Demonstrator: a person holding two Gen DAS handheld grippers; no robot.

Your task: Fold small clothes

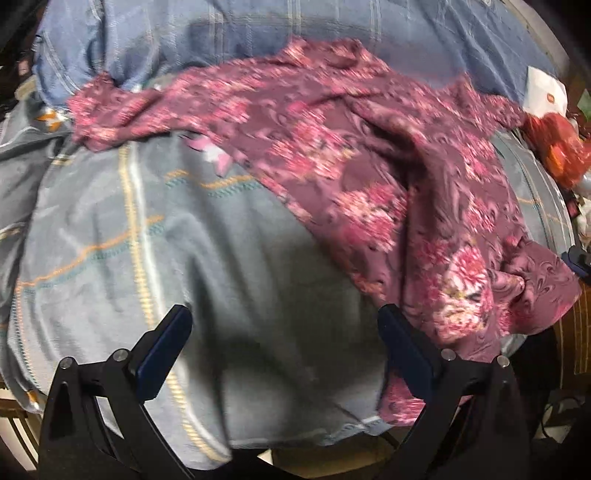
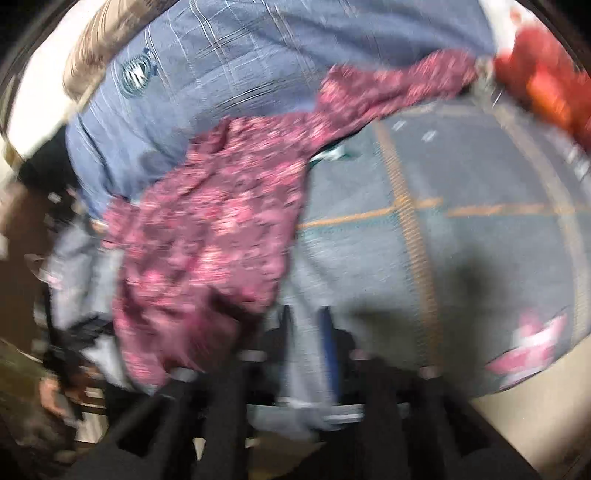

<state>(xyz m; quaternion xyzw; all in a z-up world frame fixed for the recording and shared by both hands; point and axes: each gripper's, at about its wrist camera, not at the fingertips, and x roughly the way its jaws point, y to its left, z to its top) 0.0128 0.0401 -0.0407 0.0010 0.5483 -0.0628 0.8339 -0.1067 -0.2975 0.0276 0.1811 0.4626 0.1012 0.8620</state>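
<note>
Where the floral garment (image 1: 369, 177) lies rumpled on the grey-blue blanket (image 1: 221, 277), ahead and right of the left claw (image 1: 284, 325), that claw hangs spread wide, gripping nothing; the right claw (image 2: 304, 325) looks nearly pressed together, garment just left, though blur hides any pinch.

Left wrist view looking down close over bed (image 1: 110, 229), facing floral garment (image 1: 369, 155). Right wrist view looking forward low, blurred. Both sharing floral garment (image 2: 207, 229), bed (image 2: 480, 177), blue quilt (image 1: 221, 33).
</note>
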